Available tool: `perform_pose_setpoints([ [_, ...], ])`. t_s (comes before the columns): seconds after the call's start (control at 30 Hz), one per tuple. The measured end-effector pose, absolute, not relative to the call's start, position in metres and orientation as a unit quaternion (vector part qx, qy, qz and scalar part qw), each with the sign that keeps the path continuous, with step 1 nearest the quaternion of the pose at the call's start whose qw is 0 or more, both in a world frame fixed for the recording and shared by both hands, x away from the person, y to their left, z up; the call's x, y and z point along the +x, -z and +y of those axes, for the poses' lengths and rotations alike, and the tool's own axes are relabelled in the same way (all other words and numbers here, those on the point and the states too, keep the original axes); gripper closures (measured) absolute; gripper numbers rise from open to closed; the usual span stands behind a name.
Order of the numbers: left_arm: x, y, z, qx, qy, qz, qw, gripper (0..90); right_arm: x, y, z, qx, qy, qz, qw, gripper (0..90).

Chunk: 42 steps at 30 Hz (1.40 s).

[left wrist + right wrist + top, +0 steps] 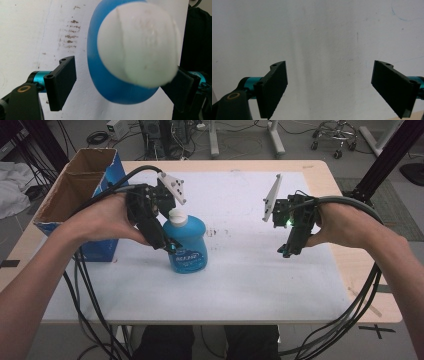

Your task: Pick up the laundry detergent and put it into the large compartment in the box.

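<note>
White table top, blue bottle upright between left tool jaws

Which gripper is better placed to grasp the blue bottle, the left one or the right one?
Probably the left. The left gripper is open with its jaws on either side of the blue bottle, just below its white cap. The right gripper is open over bare white table, well apart from the bottle.

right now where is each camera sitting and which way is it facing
High view: above the person's side, looking forward and down at the table; forearms, left gripper, right gripper.
Left gripper view: on the left gripper, looking down on the blue bottle, jaws apart.
Right gripper view: on the right gripper, facing bare table, jaws apart.
Shared: high and left gripper views show the bottle.
</note>
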<state>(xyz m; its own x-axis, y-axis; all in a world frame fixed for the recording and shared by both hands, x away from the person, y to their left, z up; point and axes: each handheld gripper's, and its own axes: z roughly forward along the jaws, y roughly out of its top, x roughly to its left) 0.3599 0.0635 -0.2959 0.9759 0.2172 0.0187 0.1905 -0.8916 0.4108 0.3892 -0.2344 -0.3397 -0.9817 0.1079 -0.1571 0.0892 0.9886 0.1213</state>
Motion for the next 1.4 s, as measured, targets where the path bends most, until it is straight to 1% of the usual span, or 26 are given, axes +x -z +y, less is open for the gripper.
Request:
perform_pose_setpoints([
  [0.4, 0.356, 0.296, 0.051, 0.97, -0.029, 0.105, 0.216, 18.3, 0.39, 0.34, -0.234, 0.048, -0.055, 0.994, 0.082, 12.9],
  [0.83, 0.358, 0.295, 0.047, 0.968, -0.035, 0.113, 0.223, 18.6, 0.389, 0.341, -0.234, 0.052, -0.053, 0.994, 0.082, 12.9],
  [1.4, 0.358, 0.296, 0.047, 0.968, -0.027, 0.11, 0.222, 28.0, 0.388, 0.343, -0.236, 0.053, -0.049, 0.994, 0.081, 12.9],
])
